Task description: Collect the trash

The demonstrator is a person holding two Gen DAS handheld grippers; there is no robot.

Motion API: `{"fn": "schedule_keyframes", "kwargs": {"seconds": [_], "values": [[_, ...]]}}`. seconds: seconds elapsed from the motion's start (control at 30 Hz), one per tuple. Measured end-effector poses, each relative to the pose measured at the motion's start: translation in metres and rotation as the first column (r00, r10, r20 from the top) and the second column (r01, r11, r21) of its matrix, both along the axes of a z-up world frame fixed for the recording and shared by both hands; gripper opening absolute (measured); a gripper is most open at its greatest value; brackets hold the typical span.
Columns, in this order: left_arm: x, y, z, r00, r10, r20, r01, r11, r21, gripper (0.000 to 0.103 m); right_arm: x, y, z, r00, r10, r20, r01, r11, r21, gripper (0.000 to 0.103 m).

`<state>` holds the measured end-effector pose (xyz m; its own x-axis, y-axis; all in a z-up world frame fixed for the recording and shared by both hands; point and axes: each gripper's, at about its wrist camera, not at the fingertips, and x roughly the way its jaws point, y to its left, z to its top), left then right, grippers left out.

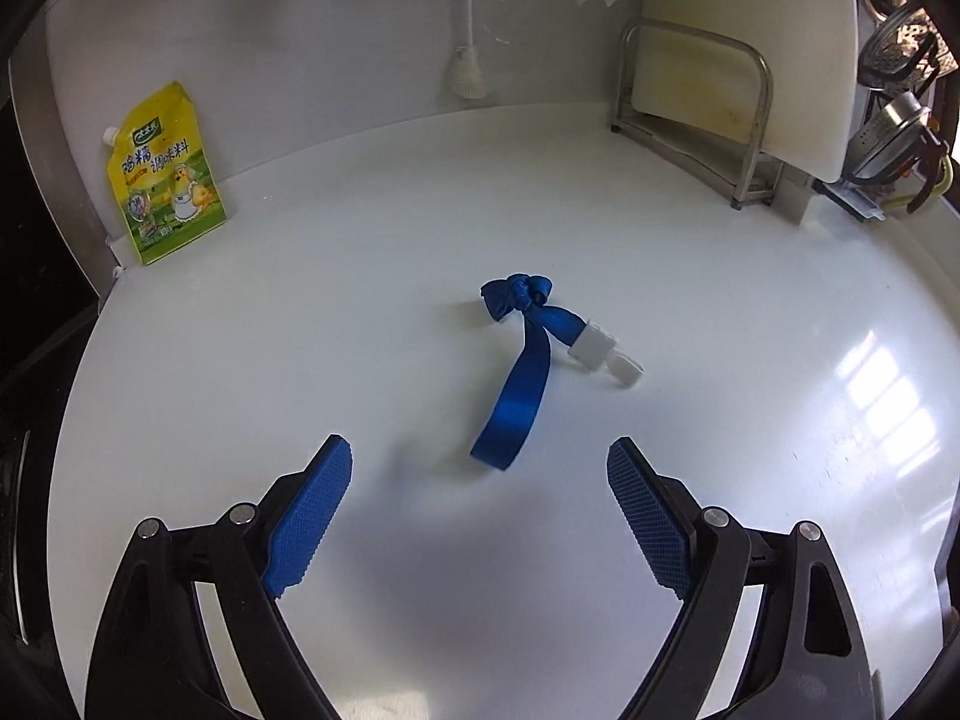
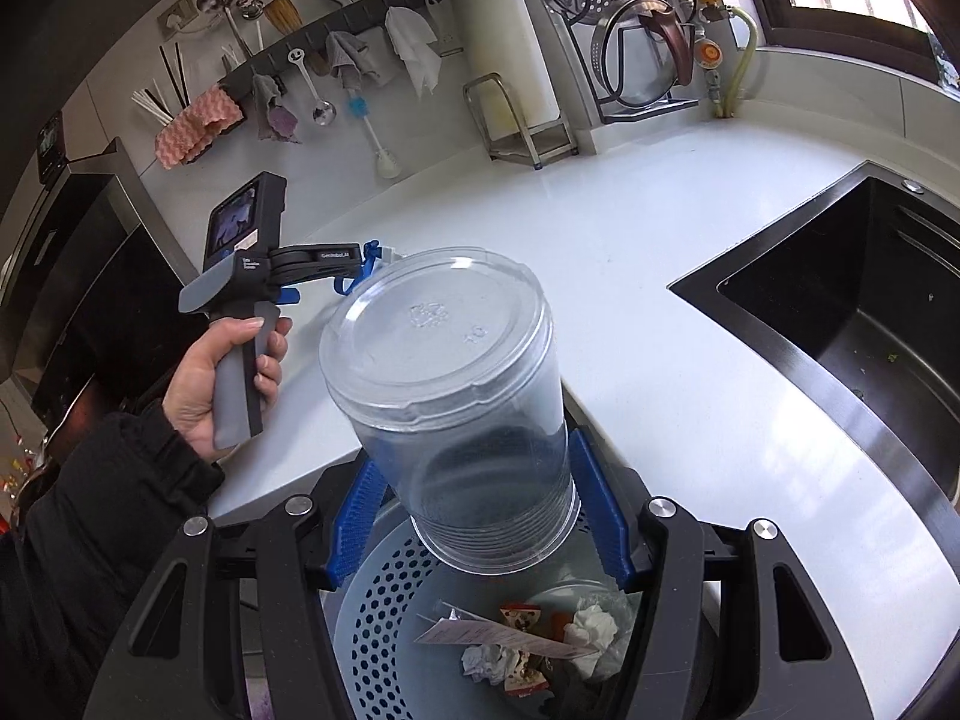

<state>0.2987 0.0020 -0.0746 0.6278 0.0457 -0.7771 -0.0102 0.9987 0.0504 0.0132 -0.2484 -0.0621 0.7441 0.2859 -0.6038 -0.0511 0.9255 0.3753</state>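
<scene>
A blue ribbon strap (image 1: 522,360) with a knot and a white plastic clip (image 1: 600,351) lies on the white counter (image 1: 240,360). My left gripper (image 1: 480,468) is open just in front of it, one pad on each side of the strap's near end. My right gripper (image 2: 474,516) is shut on a clear plastic cup (image 2: 456,402) with a lid, held tilted above a perforated blue-grey waste basket (image 2: 372,612) that holds crumpled paper and wrappers (image 2: 528,642). The left gripper also shows in the right wrist view (image 2: 336,267), held by a hand.
A yellow seasoning pouch (image 1: 165,174) leans on the wall at the left. A metal rack with a cutting board (image 1: 720,96) stands at the back right. A black sink (image 2: 852,312) is sunk into the counter on the right. Utensils and cloths hang on the wall (image 2: 336,60).
</scene>
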Motion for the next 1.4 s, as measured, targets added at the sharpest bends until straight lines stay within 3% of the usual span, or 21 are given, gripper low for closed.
{"fn": "schedule_keyframes", "kwargs": {"seconds": [0.1,0.27,0.3,0.33,0.37,0.4,0.6,0.83,1.13,1.3,1.4], "values": [[0.019,0.0,-0.009,0.999,0.013,-0.03,-0.013,1.0,-0.007,0.081,0.009,-0.004,-0.003,1.0,-0.002,-0.007,0.002,1.0,0.012,0.058],[0.036,0.0,-0.015,0.998,0.011,-0.065,-0.014,0.999,-0.051,0.056,0.019,-0.002,-0.01,1.0,0.003,-0.024,-0.002,1.0,0.022,0.058],[0.037,-0.002,-0.014,0.998,0.005,-0.059,-0.008,0.999,-0.048,0.043,0.02,0.0,-0.012,1.0,0.005,-0.03,-0.004,1.0,0.022,0.058],[0.037,-0.002,-0.013,0.998,-0.005,-0.057,0.003,0.999,-0.05,0.021,0.021,0.001,-0.013,0.999,0.007,-0.034,-0.007,1.0,0.02,0.058],[0.036,-0.003,-0.013,0.998,-0.018,-0.059,0.015,0.998,-0.06,0.008,0.022,0.002,-0.014,0.999,0.01,-0.038,-0.009,1.0,0.018,0.058],[0.036,-0.003,-0.012,0.998,-0.026,-0.06,0.021,0.997,-0.075,0.003,0.022,0.003,-0.015,0.999,0.011,-0.044,-0.01,1.0,0.017,0.058],[-0.014,-0.006,0.013,0.997,-0.068,0.04,0.07,0.996,-0.064,0.002,0.013,0.007,-0.014,0.999,0.007,-0.045,-0.007,1.0,0.005,0.058],[-0.127,-0.01,0.046,0.983,-0.137,0.124,0.145,0.988,-0.054,0.002,-0.015,0.011,-0.012,0.999,-0.001,-0.038,0.0,1.0,-0.023,0.058],[-0.251,-0.022,0.039,0.973,-0.186,0.136,0.196,0.978,-0.065,0.002,-0.067,0.014,-0.029,0.997,-0.009,-0.081,0.006,0.999,-0.041,0.058],[-0.296,-0.023,0.026,0.968,-0.226,0.11,0.237,0.967,-0.09,0.002,-0.084,0.021,-0.043,0.992,0.01,-0.124,-0.017,0.998,-0.053,0.058],[-0.316,-0.03,0.013,0.964,-0.245,0.101,0.253,0.965,-0.067,0.003,-0.089,0.026,-0.05,0.991,0.02,-0.133,-0.027,0.998,-0.056,0.058]]}}
